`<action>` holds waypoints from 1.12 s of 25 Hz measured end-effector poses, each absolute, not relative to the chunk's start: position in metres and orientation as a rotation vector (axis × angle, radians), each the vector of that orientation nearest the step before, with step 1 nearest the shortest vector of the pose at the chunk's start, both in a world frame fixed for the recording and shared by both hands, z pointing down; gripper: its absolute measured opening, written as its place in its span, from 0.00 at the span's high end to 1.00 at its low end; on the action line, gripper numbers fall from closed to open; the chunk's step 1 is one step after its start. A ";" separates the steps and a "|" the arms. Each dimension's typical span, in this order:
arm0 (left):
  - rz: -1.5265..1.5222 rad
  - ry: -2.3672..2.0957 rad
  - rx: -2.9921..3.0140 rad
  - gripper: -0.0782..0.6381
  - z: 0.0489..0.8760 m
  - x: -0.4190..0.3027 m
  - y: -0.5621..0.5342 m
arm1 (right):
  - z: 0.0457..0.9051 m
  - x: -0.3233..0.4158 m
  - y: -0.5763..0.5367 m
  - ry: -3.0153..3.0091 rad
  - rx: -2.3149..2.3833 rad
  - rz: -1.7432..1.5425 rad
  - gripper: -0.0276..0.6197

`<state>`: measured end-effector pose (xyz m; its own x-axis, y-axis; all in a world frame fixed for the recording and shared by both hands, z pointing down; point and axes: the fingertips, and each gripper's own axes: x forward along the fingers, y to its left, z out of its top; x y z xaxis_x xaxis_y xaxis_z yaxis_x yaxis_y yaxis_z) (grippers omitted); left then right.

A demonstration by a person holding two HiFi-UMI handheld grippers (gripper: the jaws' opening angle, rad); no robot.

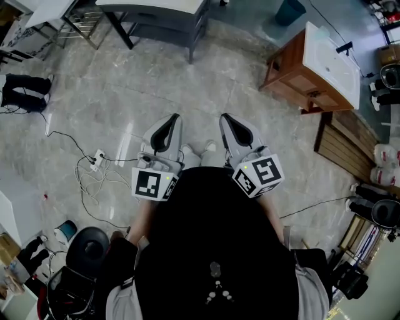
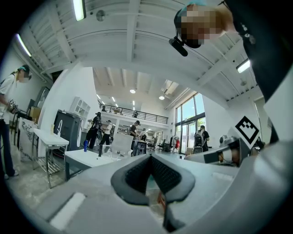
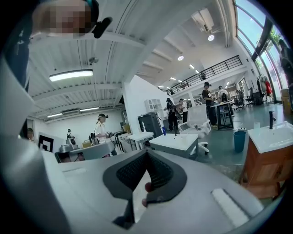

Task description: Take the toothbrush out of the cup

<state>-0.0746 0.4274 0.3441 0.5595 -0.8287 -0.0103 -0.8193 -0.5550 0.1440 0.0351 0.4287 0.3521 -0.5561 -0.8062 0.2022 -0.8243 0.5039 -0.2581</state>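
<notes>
Grey right gripper (image 3: 146, 153), dimpled black pads (image 3: 130, 172).

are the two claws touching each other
Apart. The head view shows the left claw and right claw side by side, with floor between them.

Pale grey left gripper (image 1: 174, 119), pale grey right gripper (image 1: 225, 117): black ribbed fingers (image 1: 166, 132); marker cubes (image 1: 150, 184) black-and-white squares. Stone floor (image 1: 187, 87): grey, marbled. Wooden cabinet (image 1: 290, 72), 2 o'clock: reddish brown, white top. Round bin (image 1: 289, 10), 1 o'clock: teal.
</notes>
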 end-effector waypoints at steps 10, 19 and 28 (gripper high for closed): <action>-0.147 -1.439 2.658 0.89 0.342 -0.103 0.418 | 0.346 0.013 0.421 -2.728 1.479 0.519 0.95; -0.120 -1.437 2.677 0.89 0.345 -0.106 0.399 | 0.353 0.007 0.400 -2.721 1.459 0.515 0.95; -0.099 -1.460 2.651 0.89 0.350 -0.102 0.355 | 0.356 0.011 0.352 -2.730 1.427 0.534 0.95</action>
<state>-0.1022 0.3552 0.3501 0.5346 -0.8451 -0.0021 -0.8377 -0.5302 0.1310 0.0106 0.3522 0.3563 -0.5833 -0.7945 0.1687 -0.7996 0.5251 -0.2915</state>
